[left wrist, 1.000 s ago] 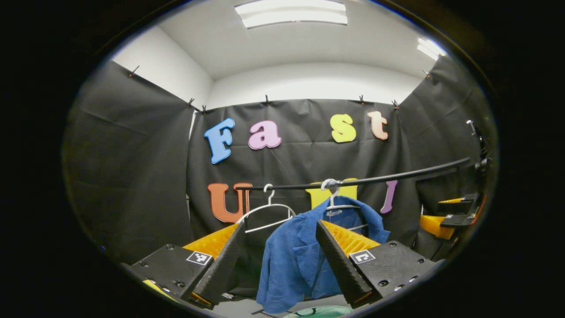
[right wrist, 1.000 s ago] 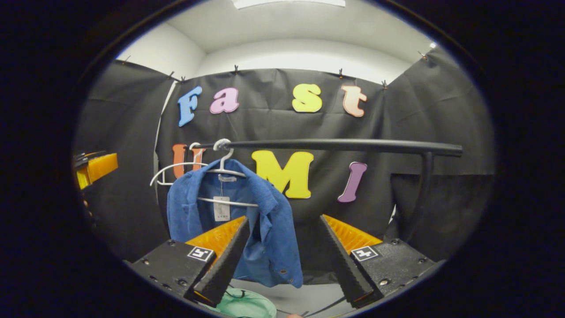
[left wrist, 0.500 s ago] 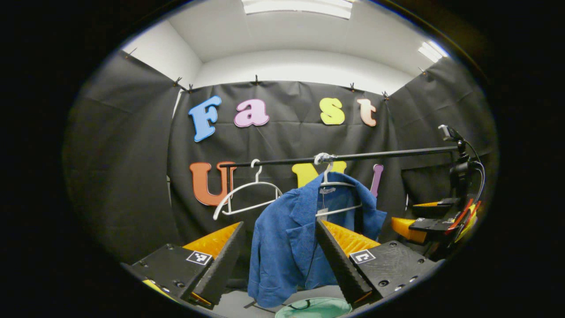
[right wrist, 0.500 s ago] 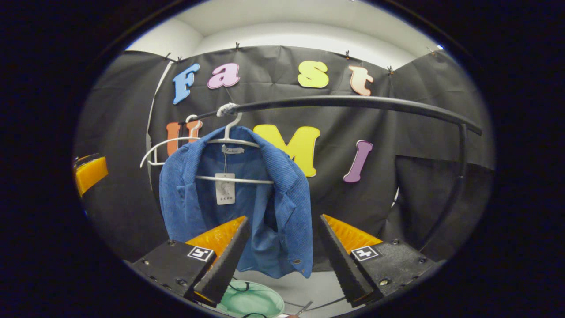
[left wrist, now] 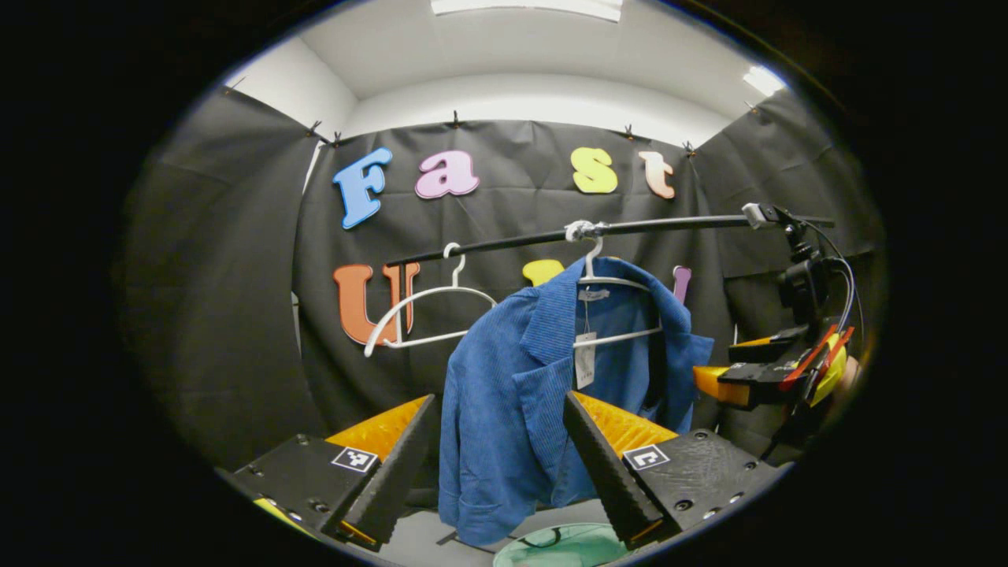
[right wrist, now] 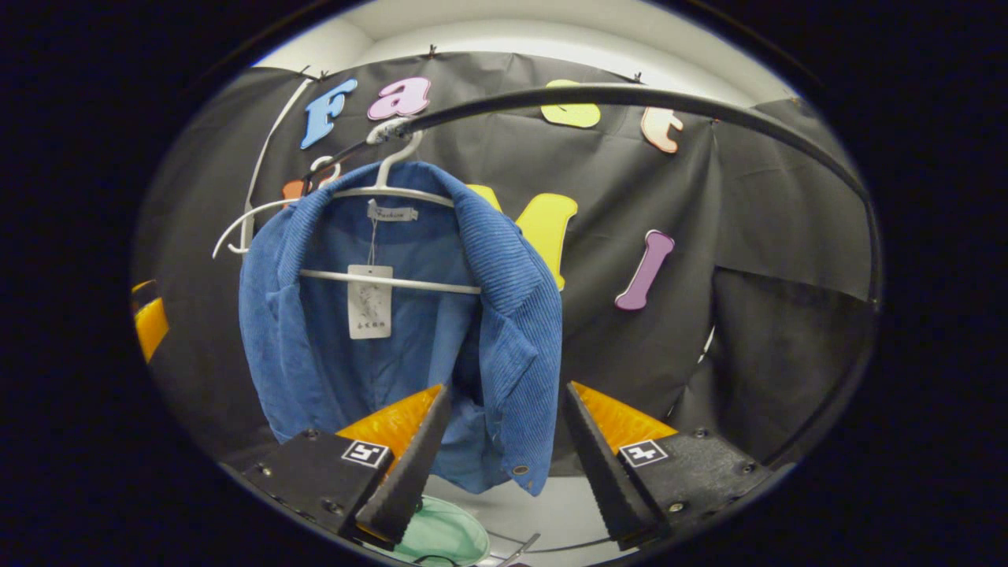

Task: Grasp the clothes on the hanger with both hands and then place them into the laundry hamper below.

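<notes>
A blue corduroy jacket [left wrist: 512, 409] [right wrist: 441, 315] hangs on a white hanger [right wrist: 390, 279] from a black rail [left wrist: 669, 227] [right wrist: 630, 98]. A paper tag [right wrist: 370, 302] dangles inside its collar. My left gripper [left wrist: 496, 472] is open, and the jacket's left front hangs just beyond the gap between its fingers. My right gripper [right wrist: 504, 465] is open too, with the jacket's right front edge past its fingertips. In the left gripper view the right gripper [left wrist: 772, 370] shows at the far right. The rim of a pale green hamper [left wrist: 563, 547] [right wrist: 441, 535] lies below the jacket.
A second white hanger [left wrist: 425, 311] hangs bare on the rail left of the jacket. The rail's upright post [right wrist: 862, 260] stands at the right. A small camera and cable [left wrist: 803, 268] sit on the rail's end.
Both grippers have closed in on the jacket, which looms larger in each view. The rail has risen in both views. Both stay open.
</notes>
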